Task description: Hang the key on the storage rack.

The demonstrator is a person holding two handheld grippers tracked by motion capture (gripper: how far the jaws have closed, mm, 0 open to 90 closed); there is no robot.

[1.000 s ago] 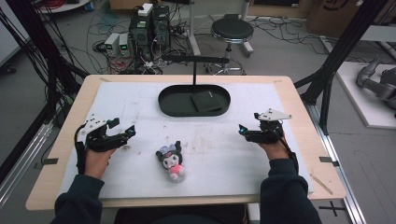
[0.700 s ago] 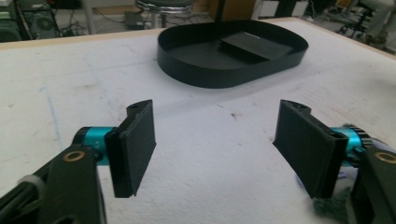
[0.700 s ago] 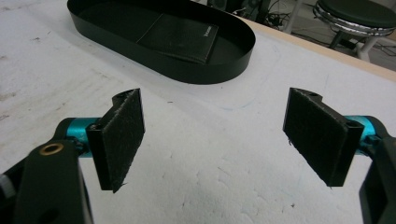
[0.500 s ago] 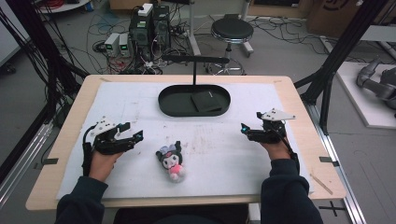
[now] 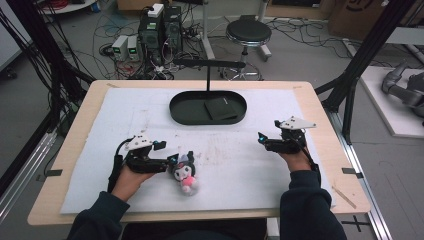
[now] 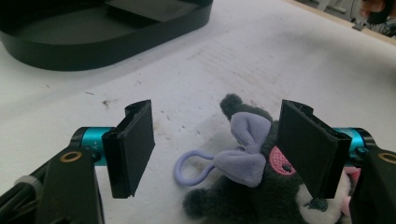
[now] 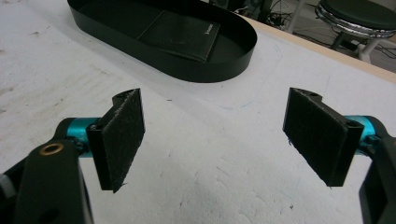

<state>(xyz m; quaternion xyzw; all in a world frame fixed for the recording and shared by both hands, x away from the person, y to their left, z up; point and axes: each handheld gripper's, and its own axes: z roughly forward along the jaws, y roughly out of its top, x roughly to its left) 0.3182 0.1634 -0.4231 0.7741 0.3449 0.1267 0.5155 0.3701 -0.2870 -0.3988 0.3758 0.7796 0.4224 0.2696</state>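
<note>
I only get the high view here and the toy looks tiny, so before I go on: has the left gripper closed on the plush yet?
Observer: No. In the left gripper view the left gripper is open, its jaws either side of the plush toy with a gap showing.
Operator: What is between the jaws?
Observer: The toy's lilac bow and a lilac loop lying on the white mat.
Operator: And the right one?
Observer: The right gripper is open over bare mat, pointing towards the black tray.
Operator: Anything in that tray?
Observer: A flat black wallet-like item lies in it.
</note>
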